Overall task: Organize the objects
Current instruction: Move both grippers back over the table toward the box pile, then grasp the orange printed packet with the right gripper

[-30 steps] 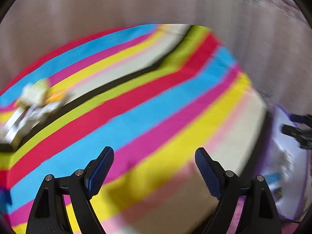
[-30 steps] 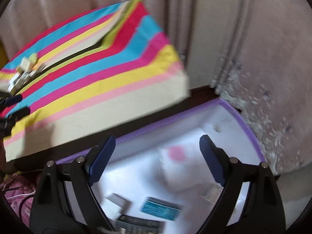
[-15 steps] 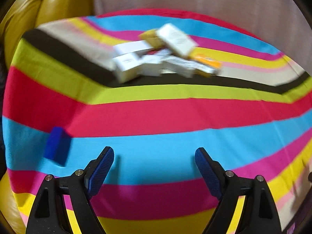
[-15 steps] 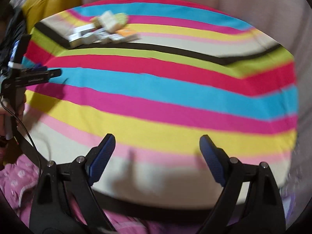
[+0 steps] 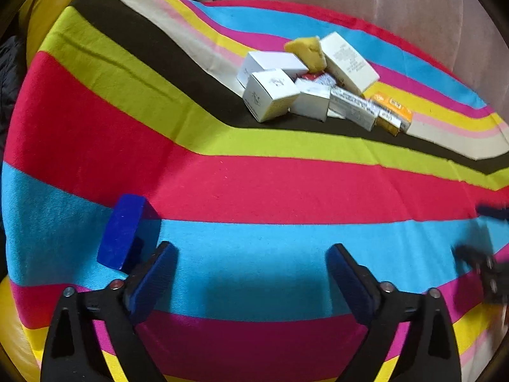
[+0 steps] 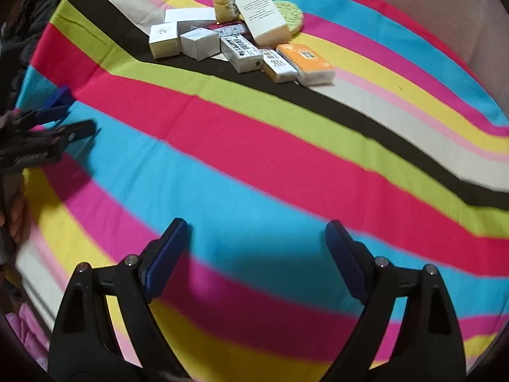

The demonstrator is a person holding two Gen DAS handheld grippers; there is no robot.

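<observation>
On the worktop, covered by a striped cloth point(image 5: 254, 191), a blue block point(image 5: 122, 232) lies alone at the left, just beside the left finger of the left tool point(image 5: 251, 273) but not between the fingers. That tool's jaws have just been opening and now stand spread wide with nothing but cloth between them. The block looks stiff and flat-sided, probably light; a pinch across its two broad faces should hold, though its smooth skin may slip if taken by a corner.

Further right and toward the far edge sits the heap of small boxes point(image 5: 318, 86). A white cube-like carton point(image 5: 270, 98) lies nearest, with a longer white box point(image 5: 272, 63) behind it. A yellow sponge point(image 5: 307, 52) is wedged against a tall cream box point(image 5: 348, 63) that leans on the heap. Silvery and orange packets point(image 6: 305, 62) trail off at the right end, and a green round pad point(image 6: 289, 16) is half hidden behind the cream box.

The cartons are thin card, likely light and easily dented, so a gentle squeeze across the short sides suits them. The sponge is soft and will give under the pads. The leaning box may topple if its neighbours are pulled first (take the top and outer pieces before the buried ones).

The right tool point(image 6: 257, 251) is also spread, empty, over the near stripes and well apart from the heap.
</observation>
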